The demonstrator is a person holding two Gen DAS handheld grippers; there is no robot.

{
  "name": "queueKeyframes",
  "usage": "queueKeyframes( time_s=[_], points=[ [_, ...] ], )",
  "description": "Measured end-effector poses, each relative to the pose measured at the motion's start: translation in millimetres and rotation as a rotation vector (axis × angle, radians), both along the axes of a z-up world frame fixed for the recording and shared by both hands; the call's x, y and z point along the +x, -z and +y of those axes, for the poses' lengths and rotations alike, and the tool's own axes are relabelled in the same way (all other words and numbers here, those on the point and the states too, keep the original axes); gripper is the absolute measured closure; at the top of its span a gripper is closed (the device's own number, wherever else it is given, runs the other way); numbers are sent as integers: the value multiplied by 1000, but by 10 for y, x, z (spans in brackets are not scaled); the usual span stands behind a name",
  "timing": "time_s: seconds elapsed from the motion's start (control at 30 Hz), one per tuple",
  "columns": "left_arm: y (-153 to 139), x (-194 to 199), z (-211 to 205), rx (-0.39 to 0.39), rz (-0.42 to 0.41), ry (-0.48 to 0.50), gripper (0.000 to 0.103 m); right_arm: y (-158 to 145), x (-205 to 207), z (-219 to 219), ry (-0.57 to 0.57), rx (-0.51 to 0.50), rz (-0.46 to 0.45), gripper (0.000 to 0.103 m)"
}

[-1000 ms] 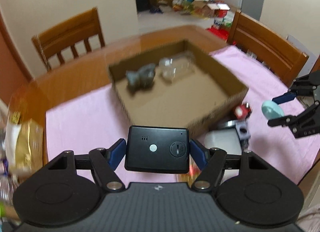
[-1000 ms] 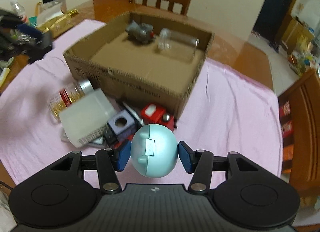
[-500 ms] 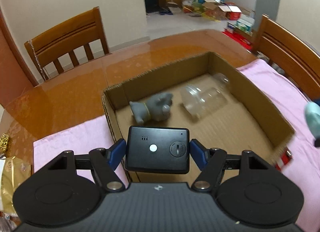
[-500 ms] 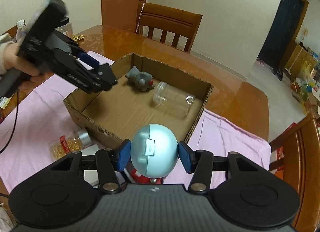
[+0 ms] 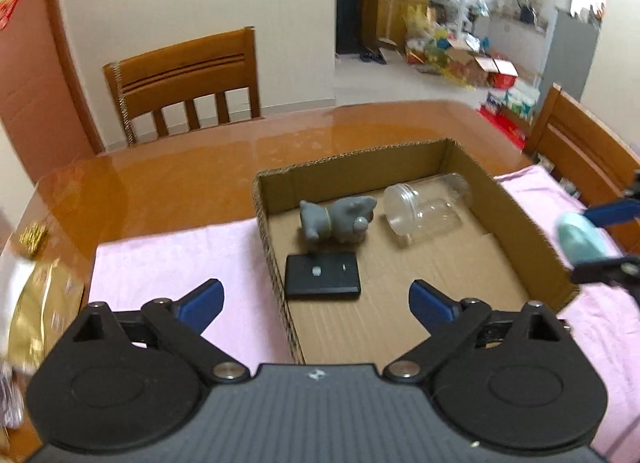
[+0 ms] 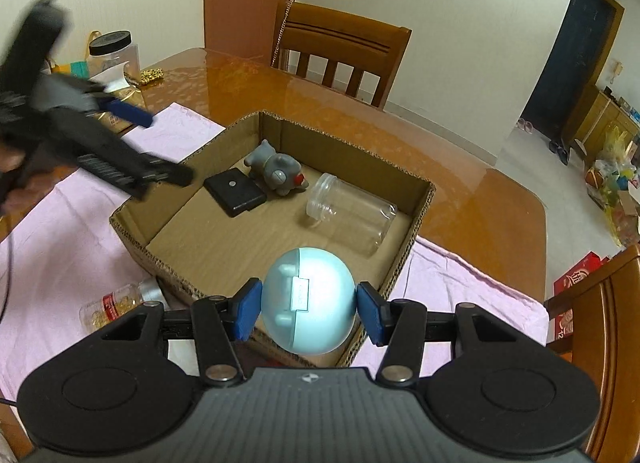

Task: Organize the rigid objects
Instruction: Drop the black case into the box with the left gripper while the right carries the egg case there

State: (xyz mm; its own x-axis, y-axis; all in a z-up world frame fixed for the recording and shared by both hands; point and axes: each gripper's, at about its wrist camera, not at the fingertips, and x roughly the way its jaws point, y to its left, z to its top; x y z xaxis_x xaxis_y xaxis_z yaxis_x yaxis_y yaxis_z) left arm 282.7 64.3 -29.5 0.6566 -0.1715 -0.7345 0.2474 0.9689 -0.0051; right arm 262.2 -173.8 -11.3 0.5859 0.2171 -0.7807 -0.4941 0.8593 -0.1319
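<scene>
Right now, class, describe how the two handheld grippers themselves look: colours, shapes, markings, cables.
Both the left gripper and the right gripper have matte black bodies with two round discs, angular black linkage arms joined by silver rivets, and blue finger pads. A small white logo marks each ribbed grey centre plate. A thin black cable hangs at the left edge of the right wrist view.
</scene>
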Motion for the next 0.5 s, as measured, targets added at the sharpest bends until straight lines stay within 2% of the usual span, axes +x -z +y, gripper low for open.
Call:
queueKeyframes(
  time_s=[0.1, 0.27, 0.5],
  points=[
    [-42, -230, 102, -22, -9, -56, 3, -3, 96, 40, -3, 1, 3, 46],
    [-40, -576, 211, -7, -25, -140, 1, 17, 320, 126, -8, 8, 12, 46],
    [37, -838, 396, -21, -8, -223, 1, 153, 701, 288, 5, -17, 24, 46]
  ],
)
